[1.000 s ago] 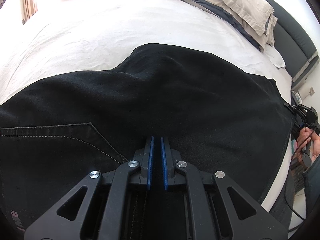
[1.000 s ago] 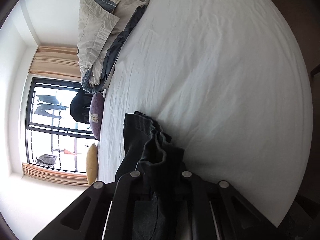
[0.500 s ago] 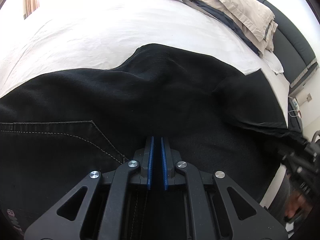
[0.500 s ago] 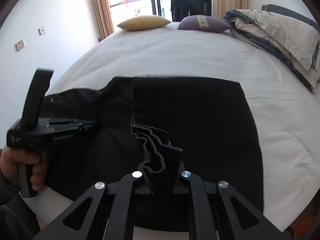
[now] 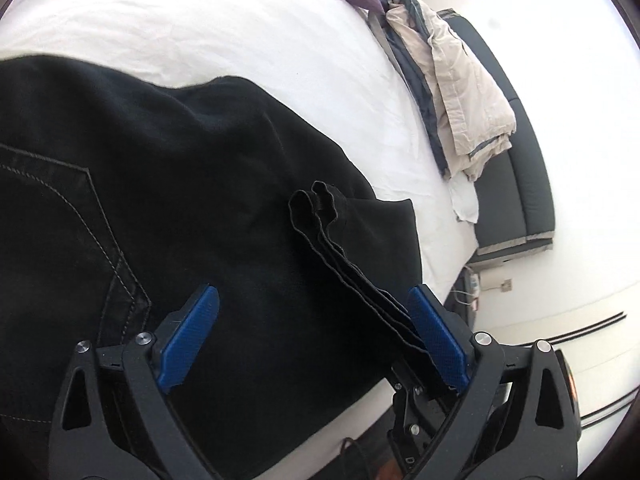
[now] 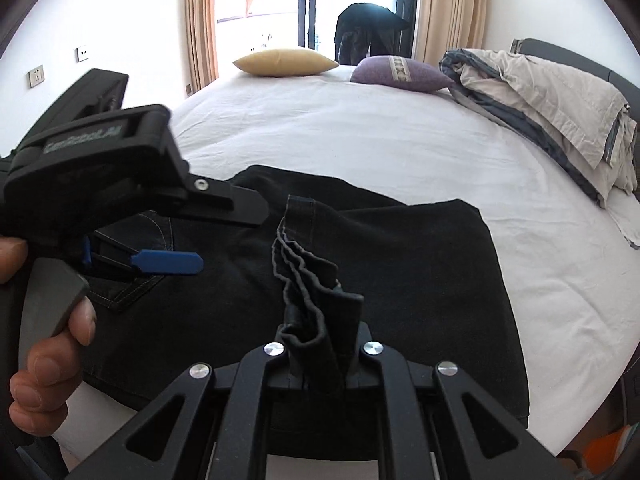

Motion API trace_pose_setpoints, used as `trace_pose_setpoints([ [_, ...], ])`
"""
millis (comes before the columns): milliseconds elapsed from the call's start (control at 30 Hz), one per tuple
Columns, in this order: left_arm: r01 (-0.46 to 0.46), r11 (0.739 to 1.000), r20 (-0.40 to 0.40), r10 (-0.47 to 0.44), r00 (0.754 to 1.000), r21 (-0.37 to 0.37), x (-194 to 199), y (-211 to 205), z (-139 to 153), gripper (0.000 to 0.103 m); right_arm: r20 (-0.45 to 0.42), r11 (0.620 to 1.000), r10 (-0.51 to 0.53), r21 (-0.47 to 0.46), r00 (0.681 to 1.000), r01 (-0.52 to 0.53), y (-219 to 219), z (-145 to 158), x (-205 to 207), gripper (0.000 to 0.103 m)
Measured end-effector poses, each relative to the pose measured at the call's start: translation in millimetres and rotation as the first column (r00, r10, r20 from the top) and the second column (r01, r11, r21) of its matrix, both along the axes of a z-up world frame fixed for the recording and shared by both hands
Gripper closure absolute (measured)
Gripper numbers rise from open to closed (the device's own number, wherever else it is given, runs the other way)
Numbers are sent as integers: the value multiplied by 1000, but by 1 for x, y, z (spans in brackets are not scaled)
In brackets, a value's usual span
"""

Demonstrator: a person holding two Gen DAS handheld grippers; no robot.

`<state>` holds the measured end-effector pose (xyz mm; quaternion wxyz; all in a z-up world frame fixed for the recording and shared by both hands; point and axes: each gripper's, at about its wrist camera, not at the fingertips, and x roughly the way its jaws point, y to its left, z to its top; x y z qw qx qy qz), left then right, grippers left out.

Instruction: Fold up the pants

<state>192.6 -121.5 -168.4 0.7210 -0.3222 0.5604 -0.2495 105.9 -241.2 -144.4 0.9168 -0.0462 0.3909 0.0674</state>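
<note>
While the black pants point(image 6: 400, 264) lie spread across the near part of the bed point(image 6: 360, 136), folded over so that the leg ends rest on top of the seat area, their bunched hems point(image 6: 316, 300) stand up in a wavy stack pinched in the right gripper point(image 6: 322, 364), whose fingers are pressed together on that cloth. In the left wrist view the same hems point(image 5: 320, 216) run as a thin layered strip toward the lower right, passing just beside the right-hand blue pad point(image 5: 438, 336). The left gripper point(image 5: 312, 332) hangs over the pants with its fingers spread wide apart and nothing between them; a stitched back pocket point(image 5: 60, 208) lies to its left. From the right wrist view, the left gripper point(image 6: 168, 262) is held in a hand point(image 6: 44, 344) at the left edge, above the pocket area. Farther back on the white sheet rest a yellow pillow point(image 6: 286, 62) and a purple pillow point(image 6: 400, 74), and a beige and grey duvet point(image 6: 552, 104) is heaped along the dark headboard point(image 5: 516, 184).
</note>
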Motion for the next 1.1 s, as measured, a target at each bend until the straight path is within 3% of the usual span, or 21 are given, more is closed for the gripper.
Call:
trace_pose_setpoints([
  [233, -36, 990, -108, 21, 994, -138, 9, 6, -9, 8, 6, 998, 44, -50, 999, -44, 25, 7, -2, 93],
  [333, -21, 991, -87, 10, 996, -131, 16, 10, -2, 10, 4, 997, 62, -45, 998, -62, 32, 10, -2, 92],
  [400, -1, 993, -98, -11, 995, -120, 20, 17, -4, 34, 4, 996, 77, -43, 997, -77, 38, 12, -2, 92],
  [433, 11, 993, -113, -24, 993, -116, 23, 22, -5, 60, 5, 995, 86, -42, 996, -86, 41, 13, -2, 92],
  [467, 20, 995, -125, -33, 992, -100, 26, 24, -7, 79, 9, 995, 96, -43, 995, -96, 46, 14, -2, 92],
  [500, 29, 996, -128, -40, 991, -87, 28, 26, -8, 81, 9, 993, 106, -46, 994, -106, 50, 14, -2, 92],
  [567, 53, 997, -112, -60, 992, -61, 34, 29, -5, 93, 8, 991, 127, -49, 992, -126, 59, 15, -2, 92],
  [833, 188, 971, -12, -189, 982, 144, 46, 51, 25, 96, 1, 975, 211, -77, 977, -211, 96, 7, 0, 92],
  [1100, 194, 954, -45, -188, 981, 230, 47, 81, 2, 94, -87, 958, 257, -107, 963, -265, 130, -27, 6, 90],
])
